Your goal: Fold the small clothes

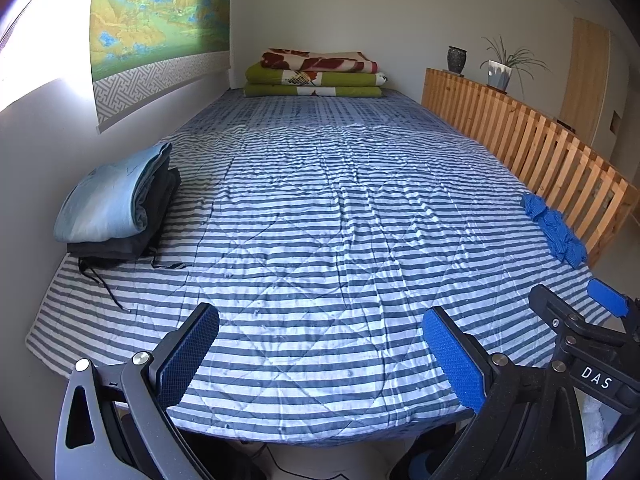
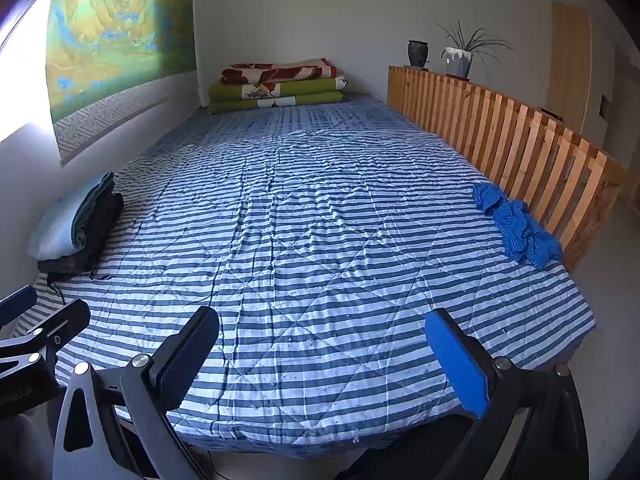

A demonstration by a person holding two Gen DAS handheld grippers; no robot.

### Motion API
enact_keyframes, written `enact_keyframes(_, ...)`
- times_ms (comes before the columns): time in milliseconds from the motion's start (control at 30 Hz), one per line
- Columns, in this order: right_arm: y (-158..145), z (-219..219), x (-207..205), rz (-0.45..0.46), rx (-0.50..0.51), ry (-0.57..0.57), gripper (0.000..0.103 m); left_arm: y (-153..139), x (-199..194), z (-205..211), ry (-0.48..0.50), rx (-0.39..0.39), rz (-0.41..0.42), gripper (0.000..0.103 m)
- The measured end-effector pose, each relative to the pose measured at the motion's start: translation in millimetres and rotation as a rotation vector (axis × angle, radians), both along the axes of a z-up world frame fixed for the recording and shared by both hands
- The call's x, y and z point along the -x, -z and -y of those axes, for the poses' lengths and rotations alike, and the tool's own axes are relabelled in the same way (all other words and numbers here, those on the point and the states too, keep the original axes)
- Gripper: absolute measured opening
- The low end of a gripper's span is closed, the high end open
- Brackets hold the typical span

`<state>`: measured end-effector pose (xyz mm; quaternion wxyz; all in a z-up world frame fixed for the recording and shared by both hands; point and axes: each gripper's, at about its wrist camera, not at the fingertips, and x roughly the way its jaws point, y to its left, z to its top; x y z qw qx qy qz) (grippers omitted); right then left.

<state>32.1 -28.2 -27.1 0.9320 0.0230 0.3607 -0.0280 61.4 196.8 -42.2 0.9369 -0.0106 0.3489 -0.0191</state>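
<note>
Against the wall at the bed's left edge sat a folded stack, a light blue piece on top of dark ones, with a thin dark cord trailing from it toward the bed's near end. The left hand-held gripper hung at the near end of the bed, its jaws spread wide with nothing between them but the striped quilt below. The stack lay well ahead and to the left of it, apart from its left finger.

The middle of the striped quilt was bare and creased. At the far end, against the wall, lay a pile of folded blankets, green ones under a red-patterned one.

The right hand-held gripper was likewise open and held nothing, level with the left one, which showed at the lower left edge of the right wrist view. The crumpled blue garment, striped and unfolded, lay near the bed's right edge, just beside the wooden slatted rail. It was ahead and to the right of the right hand-held gripper, well apart from its blue-padded right finger. On top of the rail's far end stood a dark pot and a potted plant.
</note>
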Motion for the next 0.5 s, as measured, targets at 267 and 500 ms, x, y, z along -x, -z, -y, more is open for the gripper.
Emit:
enact_keyframes(267, 2.6, 4.6, -4.0, -0.002, 0.000, 0.014, 0.102, 1.4, -6.0, 7.6, 0.016, -0.005, 0.001, 0.103)
enact_keyframes(500, 5.7, 13.2, -8.6, -0.005, -0.002, 0.040, 0.102, 2.9, -15.2, 16.0, 0.031, -0.013, -0.003, 0.103)
